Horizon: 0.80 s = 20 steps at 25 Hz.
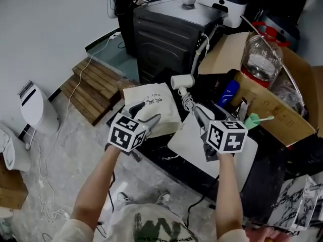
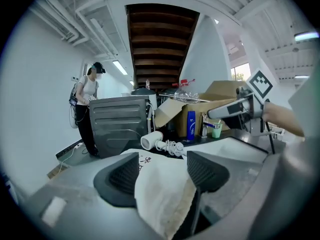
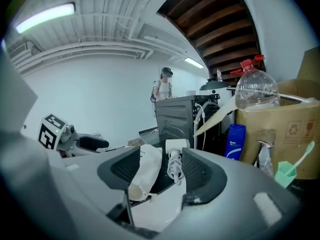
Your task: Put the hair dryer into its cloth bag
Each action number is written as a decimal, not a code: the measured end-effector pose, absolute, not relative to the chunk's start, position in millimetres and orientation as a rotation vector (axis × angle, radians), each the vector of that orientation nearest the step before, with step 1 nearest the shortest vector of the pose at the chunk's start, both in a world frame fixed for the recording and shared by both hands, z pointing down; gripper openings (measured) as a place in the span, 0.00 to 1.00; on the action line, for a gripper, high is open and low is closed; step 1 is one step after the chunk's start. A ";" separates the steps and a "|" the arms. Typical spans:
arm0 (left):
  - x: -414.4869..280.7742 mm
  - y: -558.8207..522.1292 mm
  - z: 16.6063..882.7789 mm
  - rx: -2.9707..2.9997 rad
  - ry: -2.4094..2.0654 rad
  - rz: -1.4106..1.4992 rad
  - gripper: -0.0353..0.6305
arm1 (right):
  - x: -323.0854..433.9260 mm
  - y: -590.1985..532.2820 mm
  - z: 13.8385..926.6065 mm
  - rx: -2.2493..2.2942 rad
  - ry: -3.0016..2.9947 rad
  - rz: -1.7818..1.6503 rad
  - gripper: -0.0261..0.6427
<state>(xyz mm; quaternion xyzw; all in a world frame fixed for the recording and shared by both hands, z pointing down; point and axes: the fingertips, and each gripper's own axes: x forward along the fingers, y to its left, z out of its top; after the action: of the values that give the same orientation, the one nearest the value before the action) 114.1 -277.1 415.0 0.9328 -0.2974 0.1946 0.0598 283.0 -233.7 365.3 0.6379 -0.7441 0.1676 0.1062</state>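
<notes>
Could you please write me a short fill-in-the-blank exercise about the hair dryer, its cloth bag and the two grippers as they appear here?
1. The gripper closest to the cloth bag is the ___ one.
2. The hair dryer, lying with its cord wound up, has a body that is ___ in colour.
3. The right gripper holds nothing, and its jaws stand ___.

Missing words: left; white; open.

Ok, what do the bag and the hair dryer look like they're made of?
Bag: looks like matte off-white woven cloth; it creases and drapes softly.
Hair dryer: probably smooth white plastic, from its even, slightly glossy shell.
</notes>
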 end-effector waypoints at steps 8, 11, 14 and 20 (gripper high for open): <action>110.6 -263.1 439.5 2.829 -0.884 0.760 0.51 | 290.8 -257.5 379.7 1.747 -2.185 0.545 0.43; 114.3 -259.3 444.9 2.859 -0.857 0.810 0.51 | 293.9 -269.0 382.2 1.714 -2.170 0.547 0.43; 117.6 -255.7 454.3 2.905 -0.796 0.898 0.51 | 296.2 -277.0 384.6 1.707 -2.146 0.552 0.43; 118.4 -256.8 476.3 2.954 -0.679 1.059 0.52 | 293.6 -281.5 397.9 1.712 -2.120 0.587 0.43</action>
<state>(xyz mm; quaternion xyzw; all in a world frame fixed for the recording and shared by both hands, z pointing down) 118.4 -256.8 476.3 0.9195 -0.2114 0.3296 -0.0348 293.6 -281.5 397.9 0.6047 -0.7486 0.2073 0.1760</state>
